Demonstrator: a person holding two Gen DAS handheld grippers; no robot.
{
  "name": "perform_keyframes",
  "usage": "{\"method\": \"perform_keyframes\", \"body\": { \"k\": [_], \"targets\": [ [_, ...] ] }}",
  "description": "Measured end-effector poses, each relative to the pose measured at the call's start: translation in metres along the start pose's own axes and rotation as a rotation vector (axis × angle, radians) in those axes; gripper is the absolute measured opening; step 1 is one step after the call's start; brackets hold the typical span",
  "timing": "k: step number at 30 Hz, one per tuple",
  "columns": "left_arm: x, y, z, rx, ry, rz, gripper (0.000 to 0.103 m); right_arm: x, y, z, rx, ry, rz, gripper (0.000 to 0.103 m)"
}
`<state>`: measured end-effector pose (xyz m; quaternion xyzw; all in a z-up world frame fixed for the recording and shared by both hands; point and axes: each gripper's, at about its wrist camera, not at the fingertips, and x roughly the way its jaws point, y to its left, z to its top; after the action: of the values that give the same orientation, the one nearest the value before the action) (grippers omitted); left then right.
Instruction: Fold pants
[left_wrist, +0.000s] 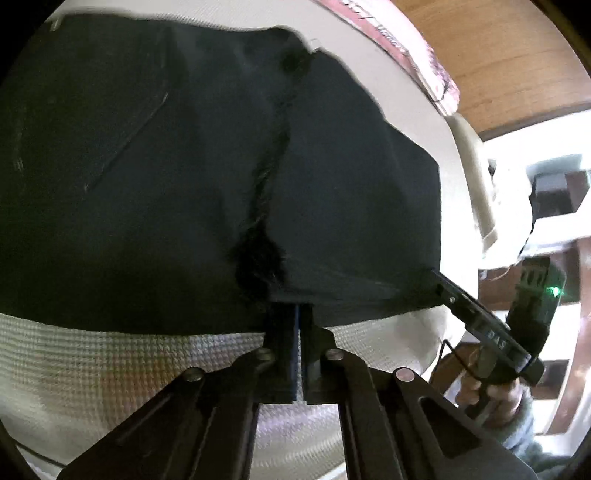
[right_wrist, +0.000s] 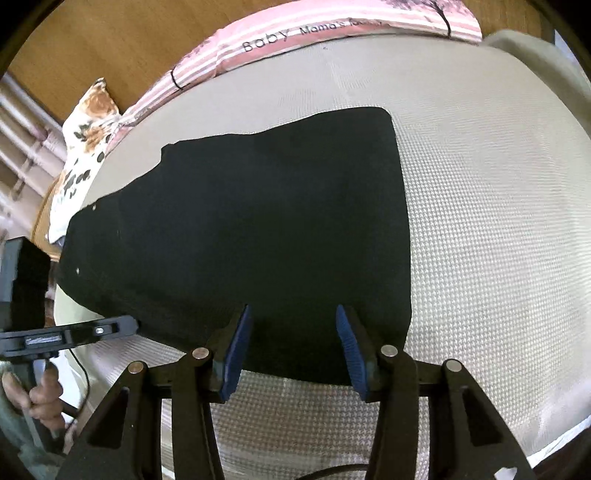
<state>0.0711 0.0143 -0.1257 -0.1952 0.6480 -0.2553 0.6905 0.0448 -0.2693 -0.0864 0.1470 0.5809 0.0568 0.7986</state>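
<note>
Pants (right_wrist: 258, 229): one pair, black, spread flat on the bed; near hem edge runs just ahead of both tools.
Bed (right_wrist: 498, 221): one, covered in a white waffle-weave sheet; pants lie across its left and middle, right part bare.
Floral pillow (right_wrist: 85, 147): one, white with brown and dark flowers, at the bed's far left corner.
Pink striped cloth (right_wrist: 280, 37): one, printed lettering on it, along the far edge of the bed against the wood panel (right_wrist: 92, 44).
Drawstring (left_wrist: 273, 166): one dark cord lying down the middle of the pants, frayed tuft at its near end; seen in the left wrist view.
Pocket seam (left_wrist: 136, 129): one slanted line on the pants' left part, left wrist view.
Left tool (left_wrist: 298, 325): one; its two fingers pressed together, clamped on the near edge of the pants close to the tuft.
Right tool (right_wrist: 293, 339): one; two blue pads (right_wrist: 236, 354) standing apart, the pants' near edge lying between them, pads not pressing on the fabric.
Hands: two, one per tool; left hand (right_wrist: 40, 395) on its grip low in the right wrist view, right hand (left_wrist: 491, 391) on its grip low in the left wrist view.
Right tool tip, left wrist view: at the pants' right corner; contact cannot be told.
</note>
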Motion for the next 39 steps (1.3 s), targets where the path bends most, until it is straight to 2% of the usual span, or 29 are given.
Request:
{"method": "perform_keyframes", "body": {
  "k": [1,6,9,10,14,18,21,24,27,32,39],
  "targets": [
    [-0.001,0.0,0.002,-0.003,-0.004,-0.006,0.001,0.0,0.001,0.001,-0.004,0.004,-0.005,0.045],
    [-0.008,-0.013,0.006,0.061,-0.019,0.066,0.002,-0.006,0.0,0.008,-0.005,0.008,0.009,0.045],
    [-0.016,-0.019,0.008,0.106,-0.036,0.131,0.012,-0.015,-0.003,0.021,-0.008,-0.043,-0.004,0.045],
    [-0.022,-0.021,0.01,0.12,-0.053,0.157,0.018,-0.017,-0.004,0.026,-0.013,-0.059,-0.011,0.045],
    [-0.043,-0.027,0.017,0.191,-0.158,0.227,0.02,-0.018,-0.01,0.049,-0.021,-0.103,-0.041,0.046],
    [-0.046,-0.043,0.035,0.266,-0.253,0.234,0.02,-0.008,-0.012,0.07,-0.045,-0.123,-0.077,0.04],
    [-0.036,-0.065,0.053,0.364,-0.306,0.241,0.02,0.0,-0.012,0.085,-0.061,-0.128,-0.097,0.037],
    [-0.017,-0.08,0.069,0.428,-0.302,0.227,0.02,0.008,-0.013,0.096,-0.071,-0.124,-0.118,0.036],
    [0.006,-0.085,0.09,0.448,-0.277,0.234,0.02,0.019,-0.013,0.103,-0.082,-0.12,-0.138,0.032],
    [0.042,-0.07,0.118,0.377,-0.204,0.224,0.02,0.035,-0.019,0.11,-0.073,-0.105,-0.139,0.03],
    [0.038,-0.066,0.123,0.358,-0.211,0.181,0.02,0.037,-0.018,0.113,-0.07,-0.114,-0.147,0.03]
  ]
}}
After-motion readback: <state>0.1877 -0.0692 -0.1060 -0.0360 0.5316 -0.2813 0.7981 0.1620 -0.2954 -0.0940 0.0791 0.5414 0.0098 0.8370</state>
